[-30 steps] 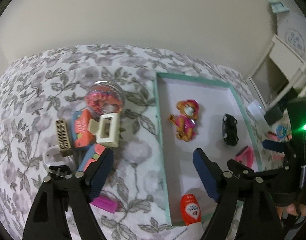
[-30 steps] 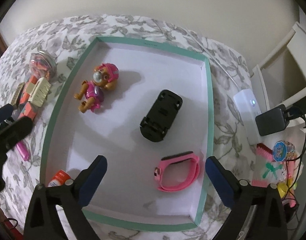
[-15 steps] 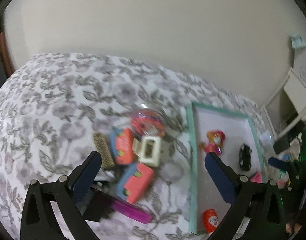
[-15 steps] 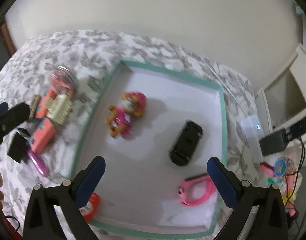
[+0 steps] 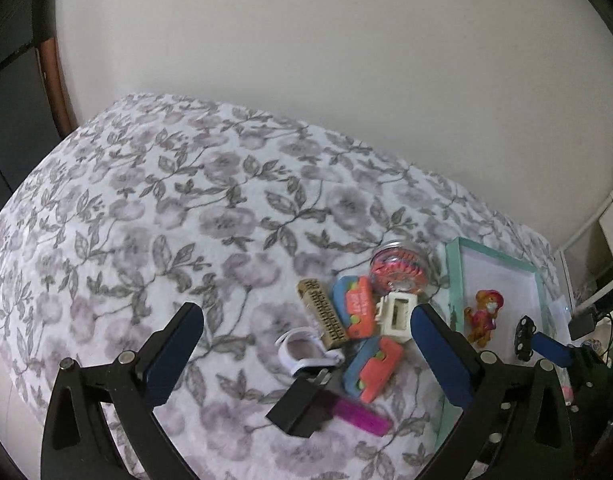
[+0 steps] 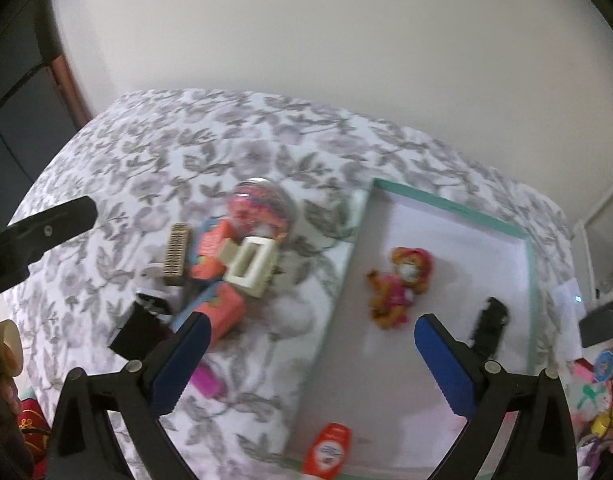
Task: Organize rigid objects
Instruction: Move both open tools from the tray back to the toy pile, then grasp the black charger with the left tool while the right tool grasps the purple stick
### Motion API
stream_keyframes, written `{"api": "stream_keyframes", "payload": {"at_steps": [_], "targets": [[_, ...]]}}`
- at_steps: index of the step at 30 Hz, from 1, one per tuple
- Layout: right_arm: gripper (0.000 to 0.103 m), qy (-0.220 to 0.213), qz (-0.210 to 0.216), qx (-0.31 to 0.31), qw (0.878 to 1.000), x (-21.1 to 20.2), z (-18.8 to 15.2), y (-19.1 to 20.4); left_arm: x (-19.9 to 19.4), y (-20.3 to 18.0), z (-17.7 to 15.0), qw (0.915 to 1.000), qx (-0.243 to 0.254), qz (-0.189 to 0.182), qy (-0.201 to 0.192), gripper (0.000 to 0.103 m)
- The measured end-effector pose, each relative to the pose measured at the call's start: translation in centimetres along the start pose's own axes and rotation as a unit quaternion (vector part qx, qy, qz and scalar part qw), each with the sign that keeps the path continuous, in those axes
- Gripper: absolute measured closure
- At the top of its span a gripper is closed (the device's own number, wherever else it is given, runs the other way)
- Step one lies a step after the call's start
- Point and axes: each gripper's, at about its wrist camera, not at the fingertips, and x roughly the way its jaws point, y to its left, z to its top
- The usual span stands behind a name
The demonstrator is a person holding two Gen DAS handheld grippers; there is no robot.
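Observation:
A pile lies on the floral bedspread [image 5: 166, 208]: a clear jar of pink bits [image 5: 400, 270], a brown comb [image 5: 322, 314], two orange-and-blue toys [image 5: 356, 306], a cream hair claw [image 5: 396, 314], a white clip [image 5: 302, 350], a black box [image 5: 302, 406] and a magenta stick [image 5: 360, 416]. My left gripper [image 5: 306, 320] hangs above the pile, open and empty. To the right, the teal-rimmed tray [image 6: 446, 204] holds a pup figure [image 6: 398, 284], a black toy car [image 6: 488, 328] and an orange tube [image 6: 328, 450]. My right gripper [image 6: 310, 324] is open and empty over the tray's left rim.
Right of the tray sit a white plug box [image 6: 566, 292], a black adapter [image 6: 598, 324] with cables and colourful small items [image 6: 602, 364]. A plain wall backs the bed. Dark furniture stands at the far left. A person's hand [image 6: 6, 344] shows at the left edge.
Both grippers have drawn left and upward, away from the tray. The left jaws have spread wider. The pile now sits in the middle of the left wrist view.

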Motion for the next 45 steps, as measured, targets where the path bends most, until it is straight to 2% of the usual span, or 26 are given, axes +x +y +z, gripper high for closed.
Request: {"api": "stream_keyframes", "payload": {"at_steps": [4,9,14,22,24,27,31,32,35,41,45], "targets": [[0.0,0.016,0.017,-0.02,1.0,1.2,-0.2,2.2,0.5,0.9,-0.4,0.9997,-0.007,0.007,0.021,0.0],[0.0,0.044,0.034,-0.057,0.997,3.2,-1.1,4.8,2.3,2.2,-1.4,0.9971,-0.04,0.007,0.063,0.0],[0.002,0.076,0.044,-0.079,0.993,5.1,-2.2,6.0,4.3,2.1,-2.6,0.9939,-0.036,0.022,0.102,0.0],[0.02,0.118,0.06,-0.112,0.985,7.2,-3.7,7.6,6.5,1.4,-4.4,0.9894,-0.018,0.023,0.142,0.002],[0.023,0.123,0.065,-0.113,0.984,7.6,-3.9,7.8,6.9,1.4,-4.7,0.9884,-0.018,0.024,0.149,0.006],[0.034,0.132,0.073,-0.118,0.982,8.1,-4.4,8.3,7.3,1.3,-5.0,0.9868,-0.013,0.024,0.159,0.017],[0.04,0.138,0.079,-0.116,0.981,8.5,-4.8,8.6,7.9,1.3,-5.4,0.9846,-0.014,0.021,0.173,0.02],[0.042,0.139,0.081,-0.114,0.98,8.6,-4.9,8.6,8.1,1.2,-5.5,0.9841,-0.014,0.015,0.177,0.028],[0.045,0.14,0.082,-0.111,0.981,8.9,-5.2,8.5,8.4,1.1,-5.7,0.9825,-0.02,-0.003,0.185,0.038],[0.051,0.133,0.083,-0.108,0.982,9.4,-5.1,8.5,8.8,0.7,-6.1,0.9814,-0.02,-0.017,0.19,0.05],[0.062,0.133,0.098,-0.111,0.98,9.4,-4.7,8.5,9.0,0.4,-6.1,0.9811,-0.017,-0.022,0.192,0.054]]}}
